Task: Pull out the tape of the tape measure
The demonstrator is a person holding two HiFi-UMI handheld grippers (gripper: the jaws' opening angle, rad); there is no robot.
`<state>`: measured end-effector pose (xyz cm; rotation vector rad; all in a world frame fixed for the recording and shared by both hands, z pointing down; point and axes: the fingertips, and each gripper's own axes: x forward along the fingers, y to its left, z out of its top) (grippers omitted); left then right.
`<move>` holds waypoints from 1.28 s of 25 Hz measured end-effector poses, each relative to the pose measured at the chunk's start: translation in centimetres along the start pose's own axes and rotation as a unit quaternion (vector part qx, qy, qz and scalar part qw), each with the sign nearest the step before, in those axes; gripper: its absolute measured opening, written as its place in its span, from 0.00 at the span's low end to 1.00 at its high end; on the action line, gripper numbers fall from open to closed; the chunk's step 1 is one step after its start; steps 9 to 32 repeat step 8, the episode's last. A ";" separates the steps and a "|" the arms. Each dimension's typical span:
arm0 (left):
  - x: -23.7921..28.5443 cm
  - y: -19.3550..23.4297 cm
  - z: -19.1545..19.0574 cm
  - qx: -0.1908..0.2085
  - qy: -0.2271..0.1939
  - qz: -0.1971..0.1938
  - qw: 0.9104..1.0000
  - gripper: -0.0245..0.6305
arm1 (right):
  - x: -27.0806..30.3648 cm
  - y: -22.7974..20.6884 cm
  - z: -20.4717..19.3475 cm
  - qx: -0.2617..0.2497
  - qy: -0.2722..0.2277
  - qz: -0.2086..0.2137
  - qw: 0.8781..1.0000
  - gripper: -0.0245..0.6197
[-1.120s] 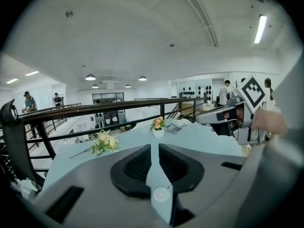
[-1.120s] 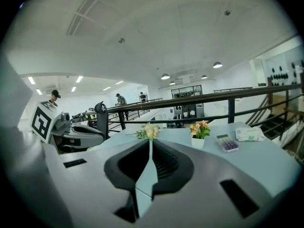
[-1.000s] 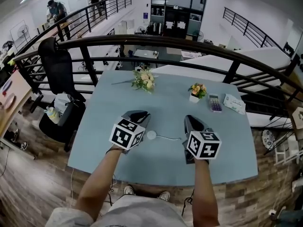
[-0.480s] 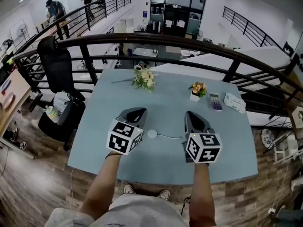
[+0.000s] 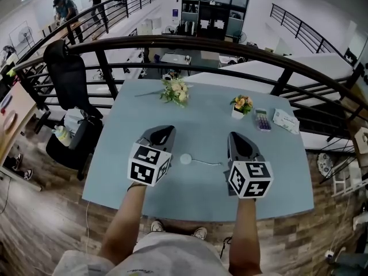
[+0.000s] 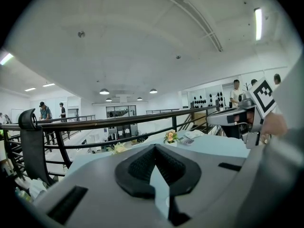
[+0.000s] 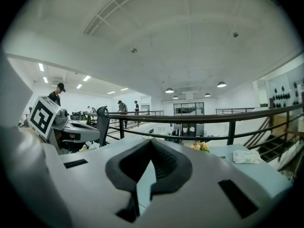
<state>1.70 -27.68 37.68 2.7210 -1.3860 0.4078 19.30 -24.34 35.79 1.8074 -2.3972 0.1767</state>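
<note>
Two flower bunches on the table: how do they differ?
The left flowers are pale cream, wider, with a long stem trailing left; no pot shows. The right flowers are orange-pink, smaller, upright in a white pot. Both sit at the table's far side.

Grey left gripper (image 5: pixel 163 133), right gripper (image 5: pixel 237 141); black-white marker cubes (image 5: pixel 145 164); black ribbed jaws; pale shirt (image 5: pixel 167 257).

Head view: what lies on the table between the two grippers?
A small round white tape measure lies there, nearer the left gripper, its thin tape running toward the right gripper. The head view shows it.
</note>
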 end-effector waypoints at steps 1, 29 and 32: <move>0.0 0.1 0.1 -0.001 -0.002 0.000 1.000 0.04 | 0.0 0.0 -0.1 0.000 0.000 -0.001 1.000 0.04; 0.3 0.2 -0.1 0.001 -0.002 -0.001 1.000 0.04 | 0.2 -0.1 -0.1 -0.004 -0.001 -0.001 1.000 0.04; 0.3 0.2 -0.1 0.001 -0.002 -0.001 1.000 0.04 | 0.2 -0.1 -0.1 -0.004 -0.001 -0.001 1.000 0.04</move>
